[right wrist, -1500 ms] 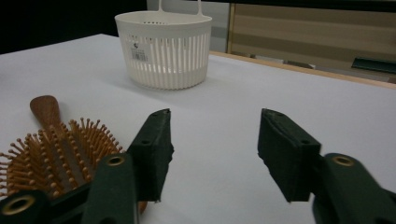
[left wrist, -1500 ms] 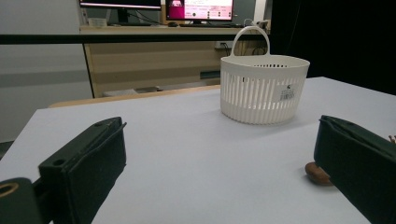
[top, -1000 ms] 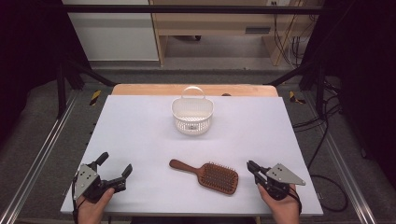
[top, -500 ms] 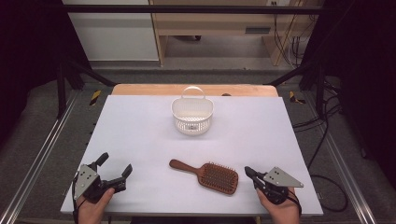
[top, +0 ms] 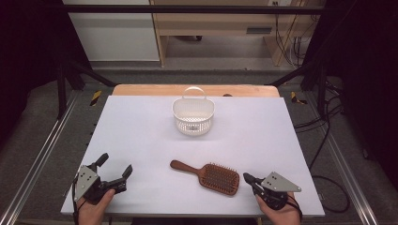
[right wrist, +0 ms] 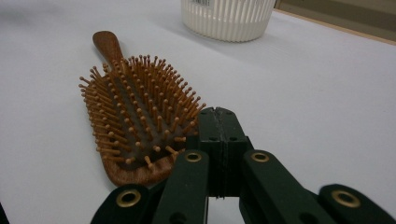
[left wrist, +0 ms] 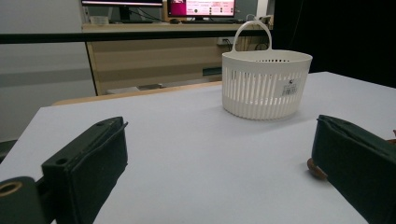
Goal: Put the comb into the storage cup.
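Slightly closer to the wooden paddle hairbrush (top: pixel 210 175) than in the earlier high views, the right claw (top: pixel 248 178) is now seen just beside the broad end of the brush head, with its jaws pressed together on nothing. In the right gripper view the closed tips (right wrist: pixel 218 122) stand at the edge of the brush head (right wrist: pixel 135 119), beside the bristles. The hairbrush lies bristles up near the front edge of the worktop (top: pixel 141 136), right of centre, its handle pointing left and away. The left claw (top: pixel 114 165) is held at the front left corner with its jaws wide apart and empty, unmoved. A white slotted basket (top: pixel 193 115) with a hoop handle stands toward the back edge, well apart from the brush.

With the jaws together, the brush would likely be pushed along the smooth worktop rather than gripped. A pinch on the bristles could also slip, and the long handle might swing the brush once lifted.
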Demonstrator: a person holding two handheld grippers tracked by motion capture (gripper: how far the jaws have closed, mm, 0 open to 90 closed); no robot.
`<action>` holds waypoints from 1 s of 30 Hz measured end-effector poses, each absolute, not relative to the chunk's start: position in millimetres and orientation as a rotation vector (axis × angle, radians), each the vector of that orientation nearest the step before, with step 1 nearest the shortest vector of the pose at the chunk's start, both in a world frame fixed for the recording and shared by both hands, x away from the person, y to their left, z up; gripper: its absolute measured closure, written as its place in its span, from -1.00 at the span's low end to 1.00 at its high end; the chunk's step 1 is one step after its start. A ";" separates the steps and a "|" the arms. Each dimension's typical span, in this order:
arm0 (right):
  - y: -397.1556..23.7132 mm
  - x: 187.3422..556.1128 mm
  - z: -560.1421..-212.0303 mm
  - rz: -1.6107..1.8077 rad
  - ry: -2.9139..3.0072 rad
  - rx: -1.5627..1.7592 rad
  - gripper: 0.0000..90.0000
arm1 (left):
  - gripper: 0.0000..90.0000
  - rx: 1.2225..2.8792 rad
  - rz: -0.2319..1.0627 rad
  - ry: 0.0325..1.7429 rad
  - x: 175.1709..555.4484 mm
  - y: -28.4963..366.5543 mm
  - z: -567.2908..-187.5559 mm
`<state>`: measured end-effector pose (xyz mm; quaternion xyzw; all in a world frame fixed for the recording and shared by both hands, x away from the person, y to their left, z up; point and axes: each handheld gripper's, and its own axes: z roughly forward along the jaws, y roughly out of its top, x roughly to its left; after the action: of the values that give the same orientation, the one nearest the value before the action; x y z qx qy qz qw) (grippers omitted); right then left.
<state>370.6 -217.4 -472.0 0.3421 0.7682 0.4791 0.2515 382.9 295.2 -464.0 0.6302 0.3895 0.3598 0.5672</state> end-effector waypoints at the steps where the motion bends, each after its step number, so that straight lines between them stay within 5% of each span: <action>1: -216.6 371.1 -472.2 1.308 2.098 0.936 1.00 | -0.93 1.481 0.843 0.917 383.0 295.0 -464.1; 30: -209.1 371.0 -476.8 1.292 2.194 0.934 1.00 | -0.92 1.482 0.845 0.906 381.7 294.7 -462.9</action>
<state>371.0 -209.1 -476.8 0.3366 0.7903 0.4655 0.2131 381.7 294.7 -462.9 0.6311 0.3859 0.3599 0.5685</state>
